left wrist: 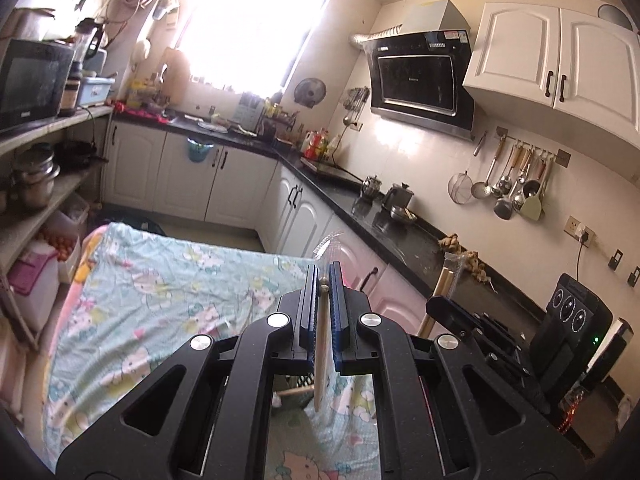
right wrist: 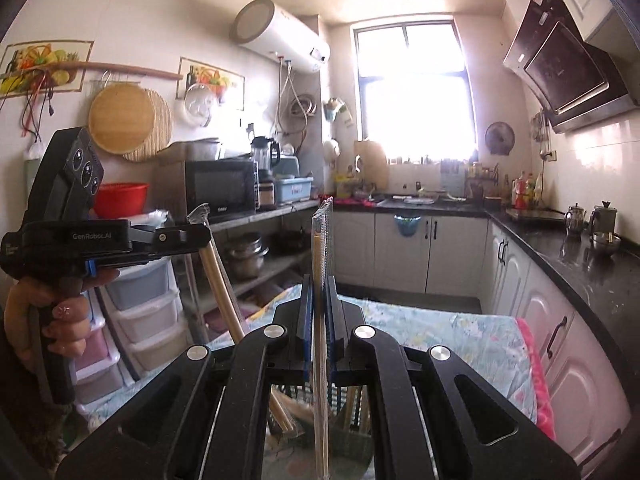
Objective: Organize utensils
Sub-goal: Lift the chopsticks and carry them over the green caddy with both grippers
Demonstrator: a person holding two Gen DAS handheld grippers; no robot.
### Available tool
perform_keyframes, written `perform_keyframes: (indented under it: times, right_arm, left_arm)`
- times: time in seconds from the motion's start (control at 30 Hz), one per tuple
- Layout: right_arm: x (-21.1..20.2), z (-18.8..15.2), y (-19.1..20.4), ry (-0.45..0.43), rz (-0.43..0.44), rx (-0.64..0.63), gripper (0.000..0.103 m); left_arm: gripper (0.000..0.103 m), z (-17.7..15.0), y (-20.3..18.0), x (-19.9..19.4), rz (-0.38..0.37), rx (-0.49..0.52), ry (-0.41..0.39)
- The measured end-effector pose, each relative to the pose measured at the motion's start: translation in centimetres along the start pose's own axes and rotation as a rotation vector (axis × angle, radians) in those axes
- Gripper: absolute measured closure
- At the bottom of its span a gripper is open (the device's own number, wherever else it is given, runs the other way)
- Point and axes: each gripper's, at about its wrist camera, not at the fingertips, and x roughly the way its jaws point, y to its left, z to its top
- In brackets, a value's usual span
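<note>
Left hand-held gripper [left wrist: 325,280]: clamped on wrapped wooden chopsticks [left wrist: 321,344], upright above the cloth-covered desk [left wrist: 168,280]. Right hand-held gripper [right wrist: 319,280]: clamped on a second wrapped pair [right wrist: 320,240], above the utensil basket [right wrist: 344,436].

Pale-blue cartoon-cat print tablecloth [left wrist: 168,280], black countertop [left wrist: 360,216], white cabinets [left wrist: 552,56], red basin [right wrist: 120,198].

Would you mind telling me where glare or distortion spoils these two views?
Left wrist view: the window is blown out and fisheye bends the cabinets. Right wrist view: the window glares, hazing the ceiling; edges curve.
</note>
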Motion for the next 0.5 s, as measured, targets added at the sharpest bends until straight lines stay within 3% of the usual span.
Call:
perform_keyframes:
  times: [0.3,0.5]
  right_arm:
    - [0.8,1.6,-0.9,-0.095,-0.034,0.000,0.097]
    - [2.1,1.3,-1.5,-0.156,-0.060,-0.012,0.097]
  left_arm:
    - [0.100,2.4,0.4,0.1,0.109,0.050,-0.094]
    - [0.100,1.9,1.6,1.6,0.182,0.053,-0.111]
